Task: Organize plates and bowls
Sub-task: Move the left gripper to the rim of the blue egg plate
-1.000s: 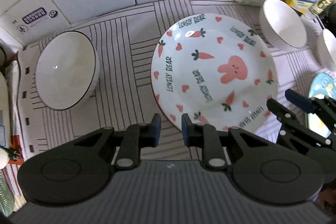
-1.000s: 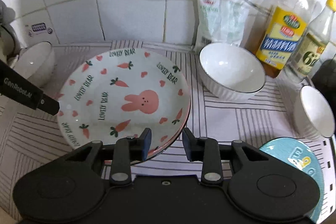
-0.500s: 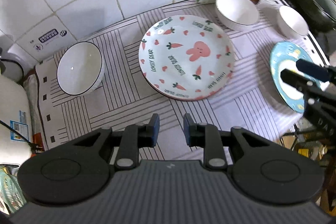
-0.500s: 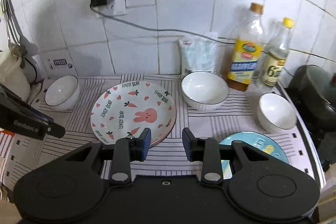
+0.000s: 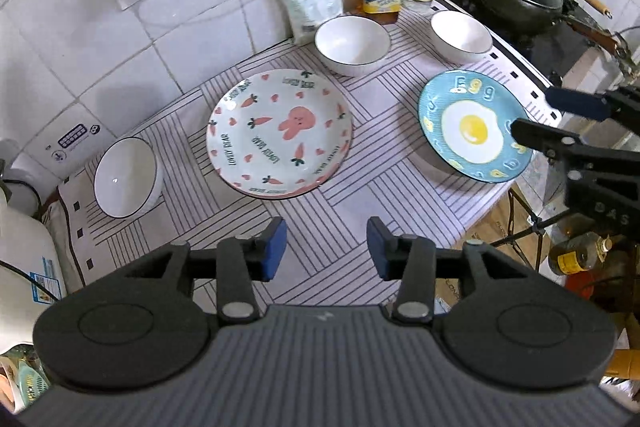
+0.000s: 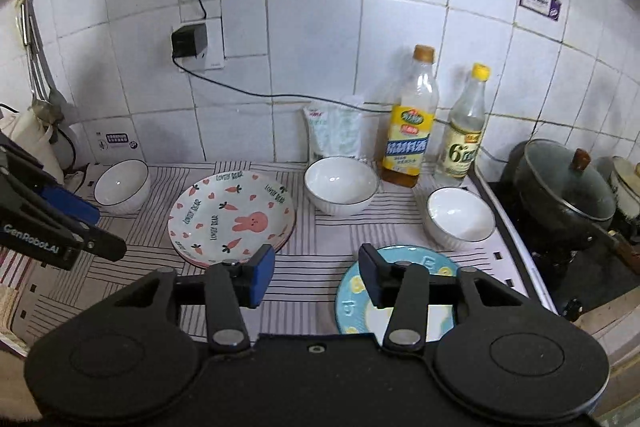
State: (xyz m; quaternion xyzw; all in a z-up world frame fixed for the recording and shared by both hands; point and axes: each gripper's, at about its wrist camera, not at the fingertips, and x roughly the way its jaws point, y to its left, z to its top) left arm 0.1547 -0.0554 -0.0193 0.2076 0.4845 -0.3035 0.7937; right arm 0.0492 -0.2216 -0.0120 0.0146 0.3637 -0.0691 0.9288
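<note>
Both tools held high over the striped-cloth counter [image 5: 360,195], pointing down at it. Left hand-held gripper [image 5: 327,249]: jaws have just been opening, now spread, nothing between them. Right hand-held gripper [image 6: 316,277]: likewise just opened wider, spread and empty. Straight ahead of the left hand-held gripper, well beyond its tips, lies the round white ceramic plate with pink rabbit and carrot print [image 5: 280,133], flat on the cloth. Ahead and to its right, the round blue ceramic plate with fried-egg picture [image 5: 474,125], right under the right hand-held gripper's fingertips in that tool's own view, close to the counter's front edge. Three white ceramic bowls with dark rims: one ahead-left [image 5: 125,177], one beyond the rabbit plate [image 5: 352,45], a smaller one far right [image 5: 460,37] beside the stove. None stacked or touching. Judgement: step in hand looks like picking the next piece, probably the egg plate, to go onto the rabbit plate. To do it well: come down at the rim nearest the tool, one pad under the lip and one above, close firmly before lifting, keep it level, set it centred. Bowls best nested afterwards, small inside large. Watch the bottles [image 6: 410,131] behind when reaching back.
</note>
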